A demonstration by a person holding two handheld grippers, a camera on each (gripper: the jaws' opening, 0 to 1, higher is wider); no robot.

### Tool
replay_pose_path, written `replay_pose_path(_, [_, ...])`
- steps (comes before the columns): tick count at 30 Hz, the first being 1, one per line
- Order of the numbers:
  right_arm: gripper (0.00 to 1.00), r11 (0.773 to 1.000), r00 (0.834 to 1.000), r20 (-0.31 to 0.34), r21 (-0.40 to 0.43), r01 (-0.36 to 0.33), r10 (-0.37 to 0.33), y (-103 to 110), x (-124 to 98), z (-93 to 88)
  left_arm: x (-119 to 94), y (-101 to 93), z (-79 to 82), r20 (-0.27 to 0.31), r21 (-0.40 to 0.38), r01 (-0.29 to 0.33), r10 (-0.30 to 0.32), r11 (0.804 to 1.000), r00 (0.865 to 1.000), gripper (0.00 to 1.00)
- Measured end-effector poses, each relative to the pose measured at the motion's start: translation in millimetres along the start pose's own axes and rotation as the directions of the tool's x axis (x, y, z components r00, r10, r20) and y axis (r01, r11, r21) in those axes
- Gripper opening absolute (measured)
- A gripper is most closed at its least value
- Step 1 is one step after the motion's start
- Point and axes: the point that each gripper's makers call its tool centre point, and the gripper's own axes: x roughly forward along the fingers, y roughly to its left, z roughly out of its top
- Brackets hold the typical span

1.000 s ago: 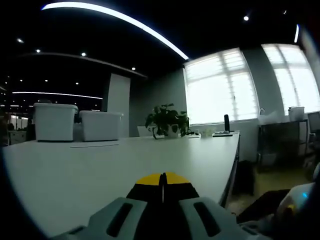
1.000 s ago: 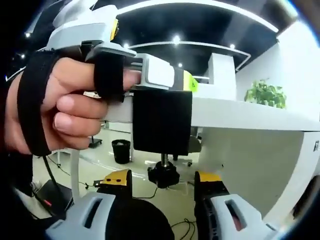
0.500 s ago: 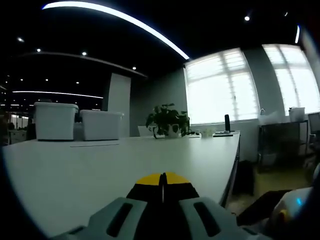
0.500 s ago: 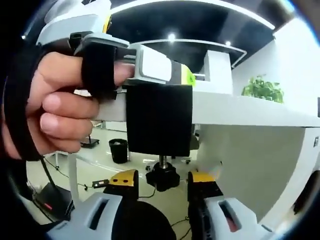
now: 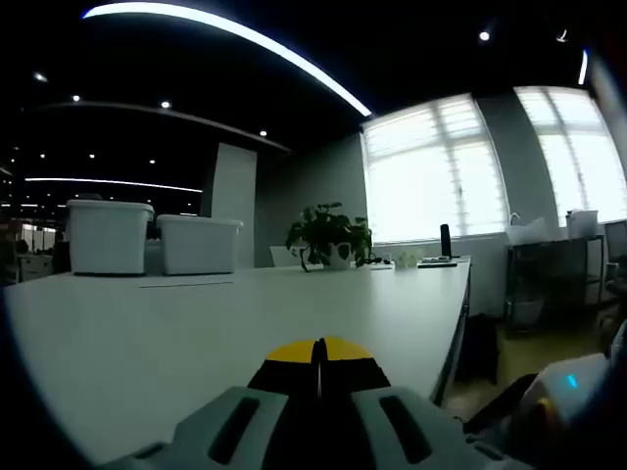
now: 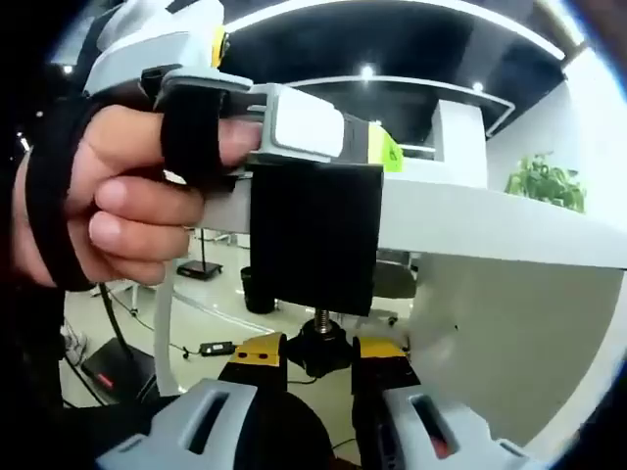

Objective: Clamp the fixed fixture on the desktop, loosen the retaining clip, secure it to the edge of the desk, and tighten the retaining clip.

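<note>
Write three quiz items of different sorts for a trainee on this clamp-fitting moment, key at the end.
1. True or false: the black clamp sits on the desk edge.
2. The right gripper has its jaw tips on either side of which part? A) the potted plant B) the black knob under the clamp C) a white bin
3. Fill in: in the left gripper view, the left gripper has its yellow-tipped jaws ____.

Key: 1 true; 2 B; 3 shut.
</note>
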Motion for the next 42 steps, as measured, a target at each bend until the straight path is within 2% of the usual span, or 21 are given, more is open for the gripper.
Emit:
replay_pose_path(1, [0.22,1.0,1.0,0.0,0.007,-0.027,0.027,0.6,-0.3,-0.2,0.0,0.0,0.0,0.0,0.0,0.0,0.0,1.0,1.0,0.01])
replay_pose_path(5, [0.22,0.984,0.986,0.011,-0.064,-0.165,0.166,2.3,2.0,0.5,0.3,0.7,-0.2,-0.001,0.001,-0.009,0.009,1.0,1.0,0.01])
replay_pose_path(8, [0.22,0.967,0.968,0.022,-0.05,-0.25,0.252,4.3,0.5,0.8,0.4,0.7,-0.2,-0.002,0.0,-0.011,0.011,1.0,1.0,0.01])
replay_pose_path(10, [0.22,0.951,0.954,0.021,-0.089,-0.297,0.3,6.2,0.4,1.3,0.5,0.7,-0.2,-0.002,0.0,-0.012,0.012,1.0,1.0,0.01])
replay_pose_path(11, [0.22,0.946,0.949,0.023,-0.083,-0.313,0.316,6.7,0.2,1.3,0.6,0.7,-0.2,-0.002,0.0,-0.012,0.012,1.0,1.0,0.01])
replay_pose_path(17, [0.22,0.899,0.901,0.024,-0.085,-0.43,0.433,11.0,-1.5,1.4,1.1,0.9,-0.7,-0.003,-0.002,-0.012,0.012,1.0,1.0,0.01])
replay_pose_path(19, [0.22,0.868,0.871,0.016,-0.093,-0.488,0.491,13.9,-3.5,1.6,1.1,0.6,-0.8,-0.004,-0.004,-0.01,0.01,1.0,1.0,0.01])
replay_pose_path(20, [0.22,0.863,0.867,0.017,-0.102,-0.495,0.499,8.5,3.0,1.2,1.1,0.3,-0.8,-0.003,-0.002,-0.008,0.008,1.0,1.0,0.01])
replay_pose_path(26, [0.23,0.831,0.831,0.052,-0.079,-0.55,0.555,12.4,-1.8,1.3,2.1,0.7,-0.9,-0.003,-0.004,-0.006,0.006,1.0,1.0,0.01])
replay_pose_path(32, [0.23,0.804,0.802,0.062,-0.092,-0.588,0.594,10.9,-0.1,1.7,3.2,1.0,-0.6,-0.003,-0.006,-0.004,0.004,1.0,1.0,0.01])
replay_pose_path(33, [0.23,0.797,0.795,0.062,-0.062,-0.601,0.604,12.4,-1.0,1.6,3.5,1.1,-0.5,-0.003,-0.006,-0.004,0.004,1.0,1.0,0.01])
replay_pose_path(39, [0.23,0.794,0.789,0.084,-0.055,-0.606,0.608,12.1,-1.2,0.5,4.2,1.0,0.0,-0.002,-0.004,-0.002,0.002,1.0,1.0,0.01])
replay_pose_path(42, [0.23,0.801,0.797,0.088,-0.004,-0.599,0.597,11.6,-0.7,-0.1,4.4,0.8,0.2,-0.002,-0.006,0.0,0.0,1.0,1.0,0.01])
